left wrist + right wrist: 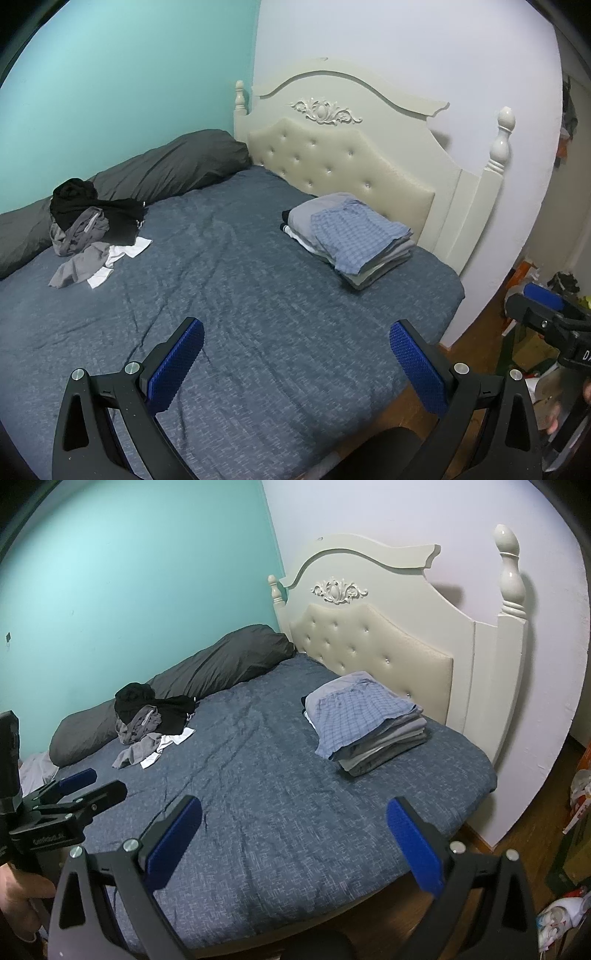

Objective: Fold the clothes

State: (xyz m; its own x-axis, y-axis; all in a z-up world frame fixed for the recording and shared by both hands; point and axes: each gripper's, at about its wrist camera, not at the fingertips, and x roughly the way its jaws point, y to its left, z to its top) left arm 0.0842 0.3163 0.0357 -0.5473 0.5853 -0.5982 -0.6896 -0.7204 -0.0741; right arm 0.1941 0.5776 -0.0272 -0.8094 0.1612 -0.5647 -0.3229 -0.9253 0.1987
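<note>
We look across a bed (240, 295) in blue sheets, a long grey pillow (159, 173) along the teal wall. A folded stack (351, 240) sits by the headboard (343, 147); unfolded clothes (92, 229) lie heaped beside the pillow. Our left gripper (295, 354) and right gripper (293, 830) hover empty, jaws wide.

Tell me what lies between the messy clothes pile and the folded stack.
Only bare blue bedspread separates the messy pile from the folded stack; both views show it.
</note>
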